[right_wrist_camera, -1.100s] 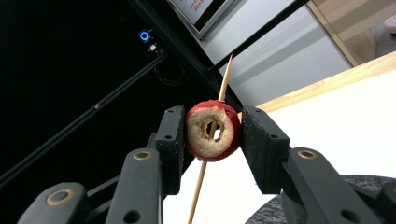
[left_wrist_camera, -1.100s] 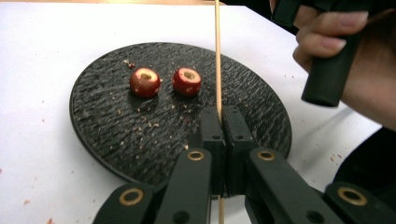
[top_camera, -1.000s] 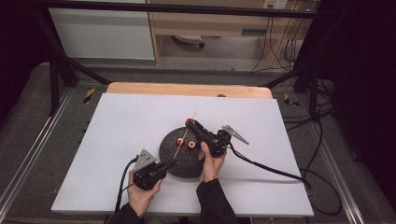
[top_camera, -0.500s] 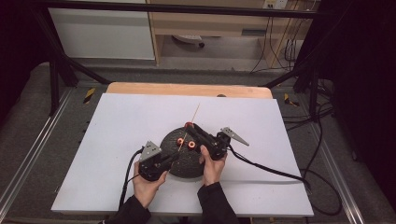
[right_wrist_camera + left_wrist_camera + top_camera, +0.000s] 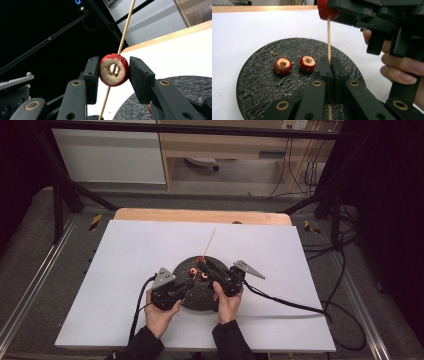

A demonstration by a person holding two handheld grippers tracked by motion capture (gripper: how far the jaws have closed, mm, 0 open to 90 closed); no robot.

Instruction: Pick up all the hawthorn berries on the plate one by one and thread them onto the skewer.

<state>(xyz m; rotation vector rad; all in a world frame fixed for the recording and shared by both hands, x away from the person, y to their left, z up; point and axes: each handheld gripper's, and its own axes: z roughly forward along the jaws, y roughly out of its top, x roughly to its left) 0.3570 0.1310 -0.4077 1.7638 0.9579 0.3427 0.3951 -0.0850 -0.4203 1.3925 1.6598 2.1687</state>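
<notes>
Since a second ago the left gripper has come in from the near left of the white table and up to the edge of the black plate, so the wooden skewer it pinches now stands lined up with the fruit held by the right gripper, which has barely shifted.

From the high view, both hands meet over the plate's near half; the skewer slants away toward the far side, its free end above the table beyond the plate.

Through the left gripper view, the jaws are pressed flat together on the skewer, which rises straight up into the red cored fruit at the top edge. Two more cored fruits lie side by side on the slate-like plate, well left of the skewer, among crumbs.

Seen in the right gripper view, the jaws clamp the cored fruit on both sides, and the skewer passes right through its hollow centre.

Judging by this, the first piece is threaded; sliding it down the stick and fetching the next two seems to remain.
</notes>
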